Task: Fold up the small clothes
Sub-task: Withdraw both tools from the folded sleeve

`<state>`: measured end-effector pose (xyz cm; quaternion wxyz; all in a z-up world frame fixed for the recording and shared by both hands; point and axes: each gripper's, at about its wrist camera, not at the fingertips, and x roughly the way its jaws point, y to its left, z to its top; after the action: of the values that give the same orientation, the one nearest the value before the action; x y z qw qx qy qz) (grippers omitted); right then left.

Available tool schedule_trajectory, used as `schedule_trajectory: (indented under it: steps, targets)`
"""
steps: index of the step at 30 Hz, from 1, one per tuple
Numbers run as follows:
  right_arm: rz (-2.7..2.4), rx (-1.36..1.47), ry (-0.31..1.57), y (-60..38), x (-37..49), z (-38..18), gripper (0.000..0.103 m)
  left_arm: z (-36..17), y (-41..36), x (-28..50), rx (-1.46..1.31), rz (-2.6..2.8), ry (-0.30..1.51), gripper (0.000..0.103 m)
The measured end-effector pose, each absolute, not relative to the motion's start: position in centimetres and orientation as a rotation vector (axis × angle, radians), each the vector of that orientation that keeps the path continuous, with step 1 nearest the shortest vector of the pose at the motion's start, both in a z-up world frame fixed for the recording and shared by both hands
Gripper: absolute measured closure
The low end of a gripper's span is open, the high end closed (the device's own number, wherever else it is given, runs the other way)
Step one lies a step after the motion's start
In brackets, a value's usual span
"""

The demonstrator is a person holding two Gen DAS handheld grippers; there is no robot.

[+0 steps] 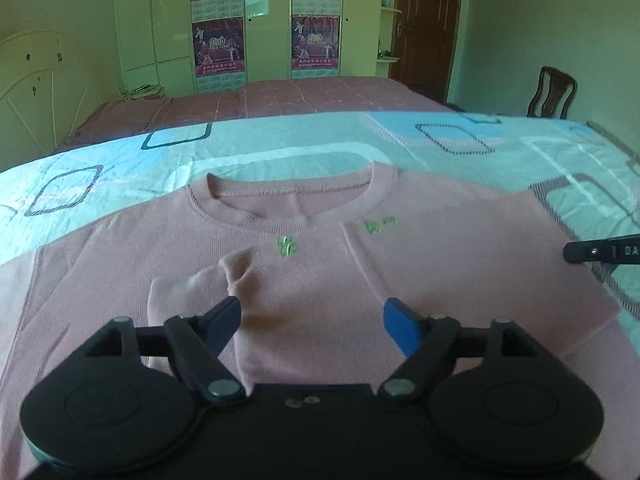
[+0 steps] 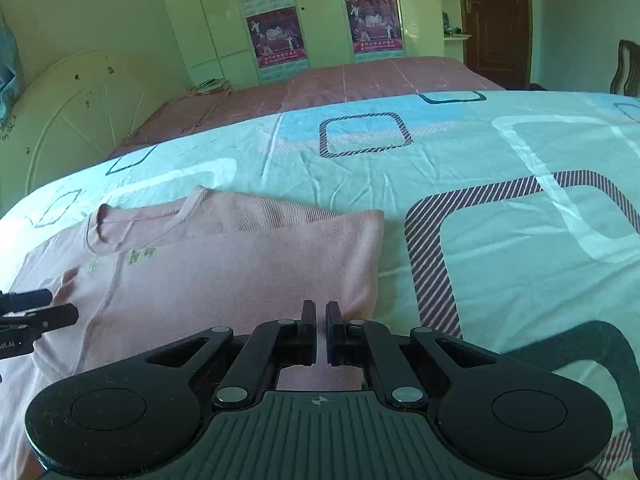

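Note:
A pink sweater (image 1: 320, 264) lies flat, neckline away from me, on the light blue patterned sheet (image 1: 280, 152). Small green embroidery (image 1: 286, 246) sits below its collar. One sleeve is folded across the chest, and its cuff (image 1: 236, 268) lies bunched just beyond the left finger. My left gripper (image 1: 312, 306) hovers over the chest with its jaws wide apart, and nothing is pressed between the pads. My right gripper (image 2: 320, 305) is shut and empty over the right part of the sweater (image 2: 240, 264), near its straight folded right edge. Each gripper shows at the edge of the other's view: the right gripper (image 1: 600, 252), the left gripper (image 2: 36, 308).
The sheet (image 2: 500, 200) stretches widely to the right of the sweater. Behind it are a second bed with a pink cover (image 1: 300, 96), a white headboard (image 2: 72, 120), a wardrobe with posters (image 1: 218, 48), a brown door (image 1: 428, 20) and a wooden chair (image 1: 554, 92).

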<state>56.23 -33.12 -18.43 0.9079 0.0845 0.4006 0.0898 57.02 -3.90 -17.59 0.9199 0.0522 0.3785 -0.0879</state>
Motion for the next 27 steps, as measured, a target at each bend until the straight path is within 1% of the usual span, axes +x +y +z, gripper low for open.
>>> schedule_trajectory:
  steps: [1, 2, 4, 5, 6, 9, 11, 13, 15, 18, 20, 22, 23, 25, 27]
  targets:
    - [0.18, 0.148, 0.847, -32.9, 55.4, -19.2, 0.099, -18.4, -3.7, 56.7, 0.134, -0.169, 0.811, 0.032]
    - [0.179, 0.131, 0.819, -32.9, 54.5, -19.5, 0.099, -18.8, -3.2, 56.1, 0.136, -0.177, 0.798, 0.032]
    - [0.163, 0.143, 0.833, -33.1, 53.9, -19.2, 0.099, -18.5, -2.5, 55.4, 0.132, -0.189, 0.792, 0.032]
    - [0.152, 0.156, 0.839, -33.1, 53.8, -18.7, 0.099, -18.1, -2.1, 55.0, 0.128, -0.19, 0.786, 0.034]
    - [0.148, 0.161, 0.815, -33.0, 53.3, -18.0, 0.099, -17.7, -1.6, 54.7, 0.119, -0.187, 0.773, 0.039]
    - [0.154, 0.126, 0.734, -31.9, 51.4, -16.5, 0.099, -17.3, -0.2, 54.1, 0.072, -0.183, 0.767, 0.039]
    - [0.16, 0.131, 0.753, -31.0, 50.8, -17.1, 0.099, -18.1, 0.1, 54.2, 0.081, -0.191, 0.798, 0.039]
    - [0.136, 0.123, 0.817, -30.4, 50.8, -18.8, 0.099, -18.4, 0.1, 54.3, 0.108, -0.2, 0.794, 0.038]
    - [0.115, 0.143, 0.789, -30.3, 50.4, -19.7, 0.099, -18.4, 0.0, 54.7, 0.112, -0.201, 0.804, 0.037]
    - [0.084, 0.125, 0.79, -29.7, 50.5, -19.6, 0.098, -18.5, 0.0, 55.0, 0.114, -0.205, 0.803, 0.035]
    - [0.076, 0.104, 0.789, -29.4, 50.5, -19.7, 0.096, -18.6, -0.1, 54.8, 0.128, -0.208, 0.791, 0.035]
    - [0.072, 0.094, 0.8, -29.3, 50.5, -19.4, 0.096, -18.3, -0.1, 54.5, 0.13, -0.204, 0.788, 0.036]
    - [0.07, 0.094, 0.804, -29.3, 50.4, -18.9, 0.096, -17.9, 0.1, 54.0, 0.114, -0.194, 0.782, 0.04]
    - [0.067, 0.108, 0.761, -29.4, 49.7, -17.7, 0.096, -17.0, 0.6, 53.0, 0.085, -0.179, 0.752, 0.041]
    - [0.069, 0.097, 0.801, -29.4, 50.0, -18.1, 0.096, -17.7, 0.7, 53.2, 0.096, -0.145, 0.822, 0.04]
